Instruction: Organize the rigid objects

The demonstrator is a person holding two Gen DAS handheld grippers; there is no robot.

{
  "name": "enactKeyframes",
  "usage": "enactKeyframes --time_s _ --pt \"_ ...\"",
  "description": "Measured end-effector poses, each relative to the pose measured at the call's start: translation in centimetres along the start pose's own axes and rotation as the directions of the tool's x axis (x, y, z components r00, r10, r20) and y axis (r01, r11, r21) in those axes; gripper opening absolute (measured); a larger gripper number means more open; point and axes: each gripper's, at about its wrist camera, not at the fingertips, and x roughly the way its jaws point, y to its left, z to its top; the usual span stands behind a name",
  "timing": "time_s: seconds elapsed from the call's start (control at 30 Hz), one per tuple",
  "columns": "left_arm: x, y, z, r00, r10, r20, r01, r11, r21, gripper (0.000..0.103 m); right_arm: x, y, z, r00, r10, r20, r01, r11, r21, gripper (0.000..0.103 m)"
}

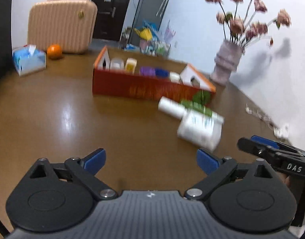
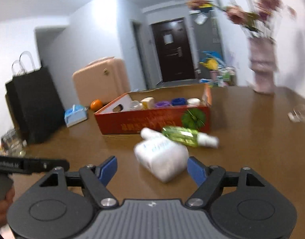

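Observation:
A red cardboard box (image 1: 144, 87) (image 2: 152, 119) stands on the brown table, with several small jars and bottles lined up inside. In front of it lie a white bottle (image 1: 198, 127) (image 2: 162, 157) and a green spray bottle (image 1: 198, 107) (image 2: 182, 136), both on their sides and touching. My left gripper (image 1: 150, 157) is open and empty, left of the white bottle. My right gripper (image 2: 151, 165) is open, and the white bottle's near end lies between its fingertips without being pressed. Each gripper shows at the edge of the other's view: right gripper (image 1: 252, 143), left gripper (image 2: 32, 165).
A pink suitcase (image 1: 62, 23), an orange (image 1: 54, 50) and a blue tissue pack (image 1: 28, 59) sit at the far left. A vase of pink flowers (image 1: 226, 63) stands by the wall. A black paper bag (image 2: 34, 103) stands left. Small clutter (image 2: 301, 114) lies at the right.

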Motion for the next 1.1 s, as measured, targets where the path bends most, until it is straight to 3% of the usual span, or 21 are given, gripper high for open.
enactKeyframes --time_s 0.13,0.3,0.33,0.43,0.5,0.6,0.67,0.73,0.8,0.9,1.1 --pt "0.4 -0.8 -1.3 1.000 0.011 -0.022 -0.010 0.999 0.033 0.099 -0.7 -1.5 -2.3 1.000 -0.013 -0.002 0.013 0.998 0.066 0.077" --pt "3.2 -3.1 0.8 0.998 -0.060 0.021 0.058 0.994 0.097 0.096 0.4 -2.5 -1.4 1.000 -0.012 0.023 0.008 0.989 0.150 0.069" --pt "4.2 -3.4 1.5 0.996 -0.081 0.030 0.077 0.991 0.112 0.086 1.0 -2.7 -1.2 1.000 -0.013 0.019 0.009 0.986 0.168 0.064" --pt "8.4 -4.2 3.9 0.995 -0.104 -0.005 0.104 0.985 0.134 0.069 3.5 -3.7 -0.2 1.000 0.001 -0.011 0.002 0.972 0.236 0.046" --pt "11.4 -4.2 5.3 0.987 -0.152 -0.059 0.158 0.982 0.106 0.066 4.8 -4.1 0.3 1.000 0.006 -0.017 -0.001 0.962 0.273 0.043" --pt "14.6 -3.8 6.5 0.984 -0.138 -0.108 0.141 0.990 0.016 0.057 6.6 -4.6 0.9 1.000 0.002 -0.018 0.003 0.950 0.312 0.040" --pt "15.5 -3.3 6.5 0.973 -0.190 -0.127 0.188 0.982 -0.031 0.050 7.5 -4.8 1.1 0.999 -0.002 -0.032 0.013 0.943 0.333 0.036" --pt "15.5 -3.0 6.3 0.958 -0.249 -0.142 0.242 0.968 -0.069 0.037 8.1 -5.0 1.0 0.999 0.010 -0.047 0.007 0.936 0.353 0.030" --pt "15.0 -2.8 5.9 0.943 -0.295 -0.151 0.283 0.954 -0.099 0.035 8.4 -4.8 0.7 0.998 0.042 -0.055 -0.019 0.933 0.360 0.027" --pt "13.1 -2.3 4.8 0.953 -0.269 -0.138 0.252 0.959 -0.128 0.033 8.1 -4.0 0.5 0.995 0.071 -0.073 -0.043 0.941 0.336 0.021" --pt "7.6 -0.6 1.8 0.960 -0.243 -0.142 0.214 0.957 -0.197 0.031 5.6 -1.0 -0.7 0.980 0.144 -0.140 -0.099 0.952 0.290 0.021"
